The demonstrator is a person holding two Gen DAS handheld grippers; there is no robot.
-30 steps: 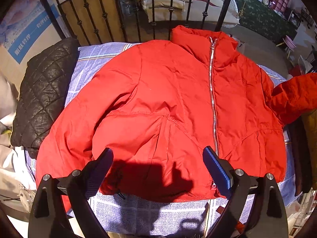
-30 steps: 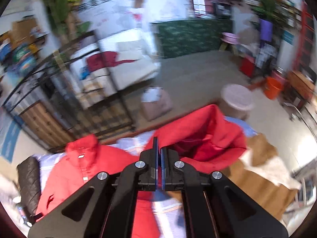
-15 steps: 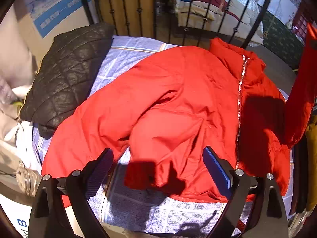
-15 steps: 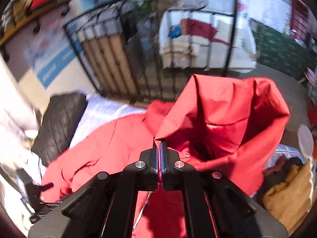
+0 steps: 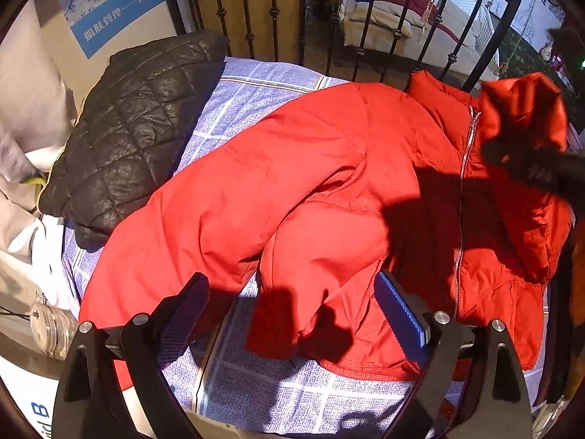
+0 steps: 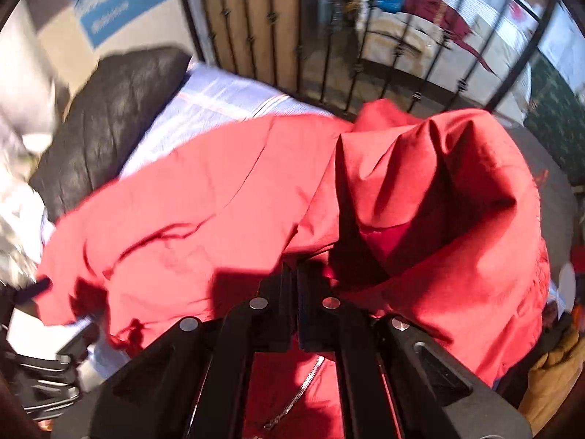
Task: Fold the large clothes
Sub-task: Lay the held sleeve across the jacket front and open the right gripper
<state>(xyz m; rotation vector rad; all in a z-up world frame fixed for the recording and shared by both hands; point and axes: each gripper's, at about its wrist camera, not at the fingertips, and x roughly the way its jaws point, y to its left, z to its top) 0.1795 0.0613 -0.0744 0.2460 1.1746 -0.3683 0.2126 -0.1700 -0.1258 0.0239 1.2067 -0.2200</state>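
A large red zip jacket (image 5: 329, 190) lies front up on a blue checked bed sheet (image 5: 278, 395). Its left sleeve (image 5: 190, 241) stretches down to the left. My left gripper (image 5: 292, 314) is open and empty, just above the jacket's hem near the front edge. My right gripper (image 6: 294, 278) is shut on the jacket's right sleeve (image 6: 457, 197) and holds it lifted over the jacket's chest. In the left wrist view the lifted sleeve (image 5: 523, 109) hangs at the upper right, with the right gripper dark and blurred below it.
A black quilted jacket (image 5: 131, 124) lies at the sheet's left end. A black iron railing (image 5: 395, 29) runs behind the bed. A clear plastic bottle (image 5: 55, 329) lies at the lower left. Brown clothing (image 6: 552, 369) is piled at the right.
My right gripper has carried the right sleeve up and left, over the jacket's chest. My left gripper has swung left, so the left sleeve and black jacket show more.
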